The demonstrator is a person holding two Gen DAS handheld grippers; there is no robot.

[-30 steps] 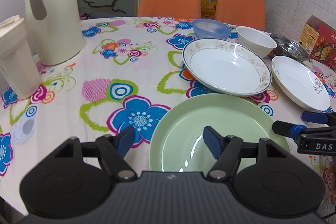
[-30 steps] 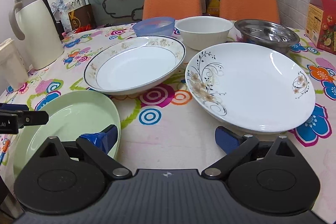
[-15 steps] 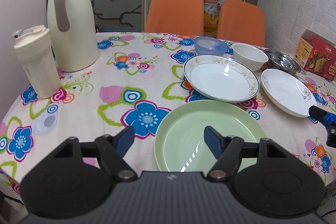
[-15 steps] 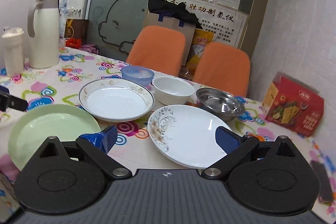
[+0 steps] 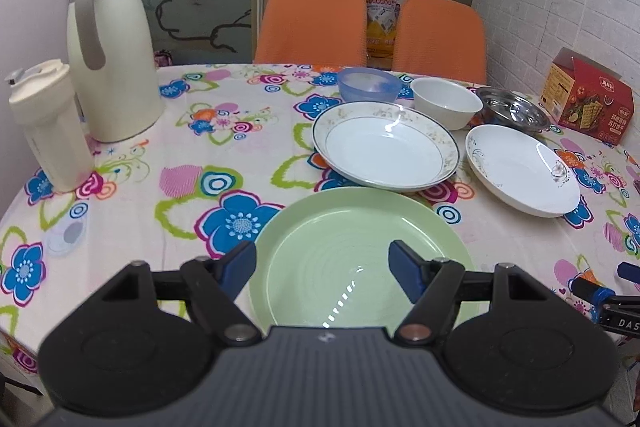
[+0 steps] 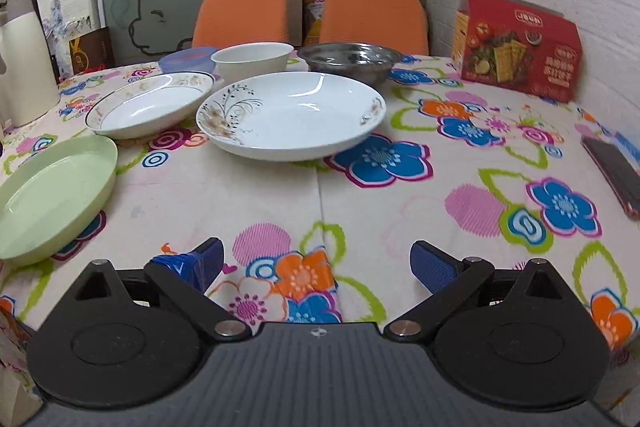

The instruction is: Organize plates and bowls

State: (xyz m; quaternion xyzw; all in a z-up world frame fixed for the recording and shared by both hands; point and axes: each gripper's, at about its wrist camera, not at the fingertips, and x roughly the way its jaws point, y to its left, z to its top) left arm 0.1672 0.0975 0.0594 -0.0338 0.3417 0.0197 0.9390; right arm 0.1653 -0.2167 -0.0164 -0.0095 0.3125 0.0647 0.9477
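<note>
Floral tablecloth (image 5: 248,155) widens as both grippers pull back from the green plate (image 5: 340,247): left gripper (image 5: 322,265), right gripper (image 6: 316,261) wide open, empty; nothing stacked.

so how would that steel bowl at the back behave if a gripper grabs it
The shiny round steel bowl probably stays stiff and is likely light, given its thin-looking wall. Its polished sloping rim may slip between gripper pads. If pushed, it would likely slide on the flowered tablecloth.
</note>
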